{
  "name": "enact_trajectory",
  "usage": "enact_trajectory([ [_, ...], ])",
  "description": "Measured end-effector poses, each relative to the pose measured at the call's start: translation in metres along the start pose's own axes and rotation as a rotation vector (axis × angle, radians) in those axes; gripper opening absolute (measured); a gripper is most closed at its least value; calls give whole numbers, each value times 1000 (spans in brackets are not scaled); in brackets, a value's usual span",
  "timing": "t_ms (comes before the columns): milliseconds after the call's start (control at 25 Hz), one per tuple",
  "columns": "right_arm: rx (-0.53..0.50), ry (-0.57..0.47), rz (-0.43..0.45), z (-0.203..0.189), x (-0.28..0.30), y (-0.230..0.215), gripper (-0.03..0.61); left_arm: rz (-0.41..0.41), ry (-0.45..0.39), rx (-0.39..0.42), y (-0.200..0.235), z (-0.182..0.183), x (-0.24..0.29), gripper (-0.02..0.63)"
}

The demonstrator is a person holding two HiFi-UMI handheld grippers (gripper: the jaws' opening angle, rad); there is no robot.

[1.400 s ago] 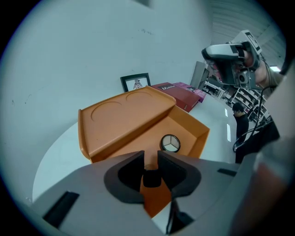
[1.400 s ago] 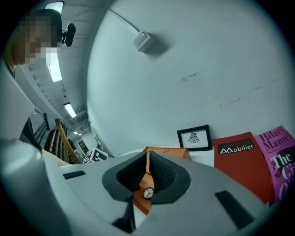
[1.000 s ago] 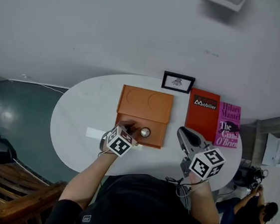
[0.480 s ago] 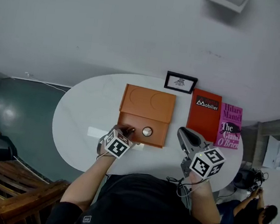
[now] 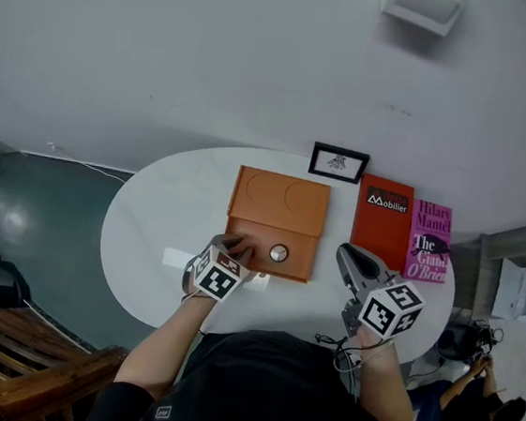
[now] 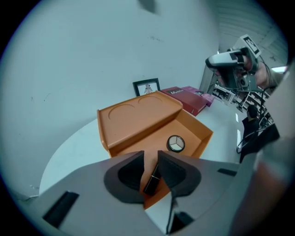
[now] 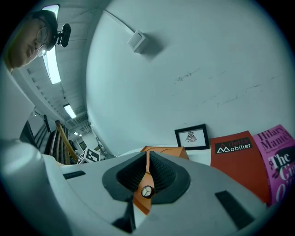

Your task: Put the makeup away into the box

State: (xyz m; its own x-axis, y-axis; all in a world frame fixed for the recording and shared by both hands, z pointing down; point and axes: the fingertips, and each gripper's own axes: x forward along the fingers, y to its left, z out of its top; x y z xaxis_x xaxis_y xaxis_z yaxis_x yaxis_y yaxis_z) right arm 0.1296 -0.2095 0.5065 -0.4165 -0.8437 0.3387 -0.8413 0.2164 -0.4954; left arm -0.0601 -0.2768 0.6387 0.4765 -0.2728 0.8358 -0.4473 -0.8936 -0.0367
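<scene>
The white oval table (image 5: pixel 148 229) carries, to the left of the left gripper (image 6: pixel 150 157), a flat white paper strip (image 5: pixel 178 257). Ahead of its fingers (image 6: pixel 177 170) stands the orange box (image 6: pixel 162 137), with its open lid (image 5: pixel 280 200) laid back on the far side. Beyond the lid a small picture frame (image 5: pixel 338 162) stands against the wall. Right of the box, the right gripper (image 7: pixel 147 161) is level with the box's near wall. A red book (image 5: pixel 382 221) and a pink book (image 5: pixel 428 241) lie side by side beyond its fingertips. Nothing lies between either gripper and the box.

Compared with a second ago, the left gripper has drawn back slightly from the box interior towards the near wall. The right gripper is unchanged.

Left fingers: apart. The black lipstick (image 6: pixel 152 180) lies slanted in the gap between them, over the box floor at the near wall. There is clear space on its left side. Its right edge runs close along the right finger, and contact there cannot be confirmed. The round compact (image 6: pixel 175 144) rests on the box floor, ahead and to the right of the fingertips.

Right fingers: closed together, with nothing between them
</scene>
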Motion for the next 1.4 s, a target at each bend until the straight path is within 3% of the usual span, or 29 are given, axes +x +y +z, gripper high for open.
enact_trajectory([
  [240,-12,-24,-14,6,6,14,44,25,-141,-122,16,8,-46,64],
  [480,-54,-38,-21,6,12,54,44,-5,-261,-177,23,9,-94,37],
  [720,-48,-61,-104,6,2,77,44,-72,-408,-164,27,28,-142,31],
  [920,-102,-99,-155,24,-6,111,44,-124,-508,-110,35,44,-172,29],
  [1160,-217,-231,-114,81,-6,145,43,-96,-633,-100,50,73,-208,26],
  [1280,-267,-279,-37,108,11,169,40,-48,-679,-52,55,93,-231,25],
  [1400,-347,-308,47,127,27,200,38,2,-750,-55,60,116,-261,25],
])
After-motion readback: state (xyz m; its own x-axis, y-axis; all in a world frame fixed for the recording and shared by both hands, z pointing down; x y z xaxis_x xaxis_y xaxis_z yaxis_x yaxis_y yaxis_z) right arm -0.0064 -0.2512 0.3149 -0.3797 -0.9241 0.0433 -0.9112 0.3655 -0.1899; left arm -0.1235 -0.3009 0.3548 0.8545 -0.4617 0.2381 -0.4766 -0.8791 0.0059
